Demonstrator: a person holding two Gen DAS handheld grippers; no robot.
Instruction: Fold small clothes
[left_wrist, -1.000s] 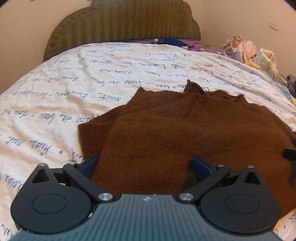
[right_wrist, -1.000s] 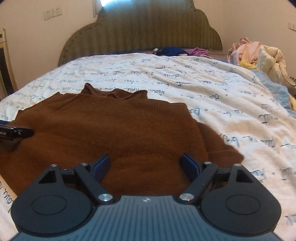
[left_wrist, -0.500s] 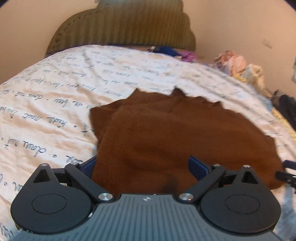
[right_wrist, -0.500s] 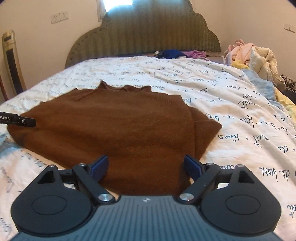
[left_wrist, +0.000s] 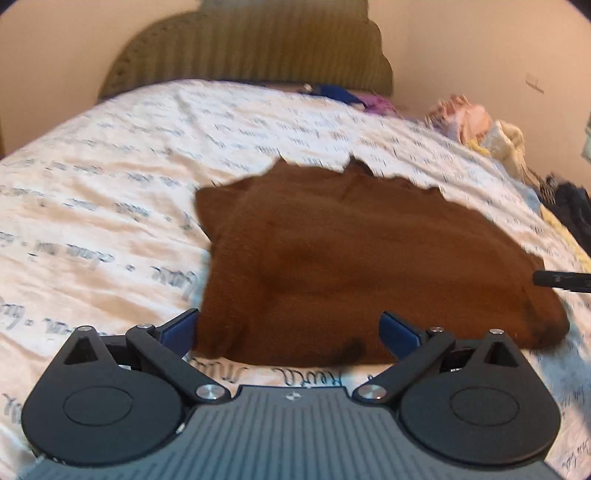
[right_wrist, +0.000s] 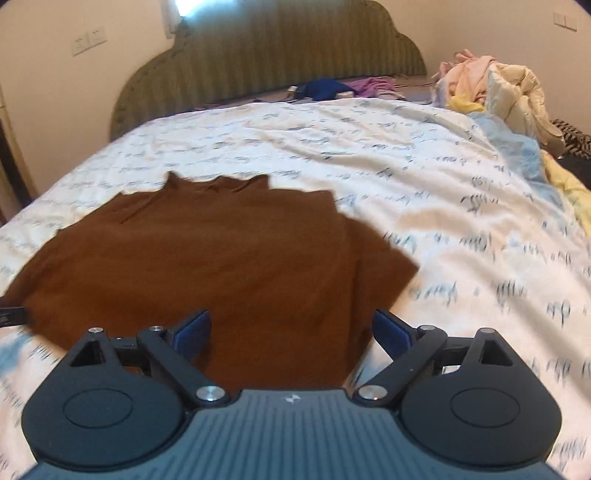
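A brown knit sweater (left_wrist: 362, 266) lies folded flat on the white bedspread with script print (left_wrist: 110, 192); it also shows in the right wrist view (right_wrist: 207, 266), collar toward the headboard. My left gripper (left_wrist: 290, 332) is open and empty, just short of the sweater's near hem. My right gripper (right_wrist: 291, 328) is open and empty, its jaws over the sweater's near right edge. The right gripper's finger tip (left_wrist: 561, 278) shows at the sweater's right side in the left view. The left gripper's finger tip (right_wrist: 11, 315) shows at the sweater's left edge in the right view.
A green padded headboard (right_wrist: 266, 62) stands at the far end. Blue and purple clothes (right_wrist: 332, 88) lie by it. A heap of pink, cream and yellow laundry (right_wrist: 491, 88) sits at the bed's right side. The bedspread (right_wrist: 424, 192) stretches to the right.
Both grippers have pulled back toward the near edge of the bed and risen. The sweater now lies farther away, its near hem showing in the left view. Both stay open.
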